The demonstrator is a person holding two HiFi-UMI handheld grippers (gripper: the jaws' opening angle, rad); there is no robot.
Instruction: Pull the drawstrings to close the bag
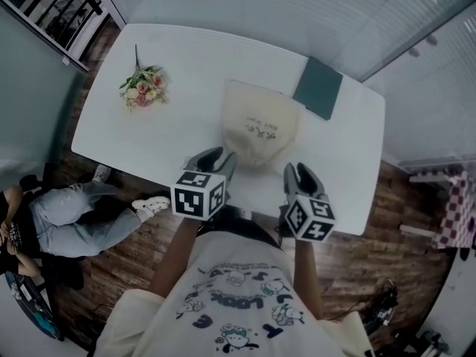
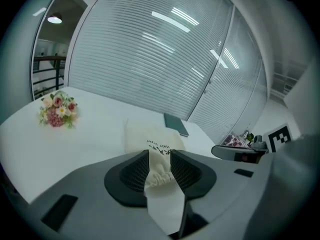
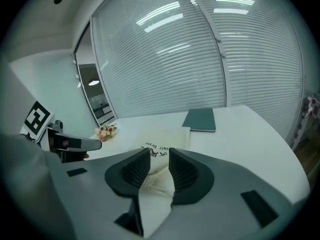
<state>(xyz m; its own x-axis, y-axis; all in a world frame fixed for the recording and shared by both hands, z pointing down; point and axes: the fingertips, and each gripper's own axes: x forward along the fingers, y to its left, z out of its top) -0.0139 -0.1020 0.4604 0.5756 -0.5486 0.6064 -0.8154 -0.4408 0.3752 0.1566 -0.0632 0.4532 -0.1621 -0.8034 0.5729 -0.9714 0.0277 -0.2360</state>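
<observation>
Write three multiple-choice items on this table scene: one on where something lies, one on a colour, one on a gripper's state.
1. In the head view, where does the flower bouquet lie from the cream bag?
A. to its right
B. to its left
C. on top of it

2. What colour is the flat book near the far edge of the table?
A. red
B. yellow
C. dark green

3. How do the jaws of the left gripper stand?
A. apart
B. pressed together
C. clamped on the book

Answers:
1 B: the bouquet lies left of the bag, with bare table between them.
2 C: the book's cover is dark green.
3 A: the left gripper view shows a gap between the jaws, and the bag's gathered mouth is seen through it.
</observation>
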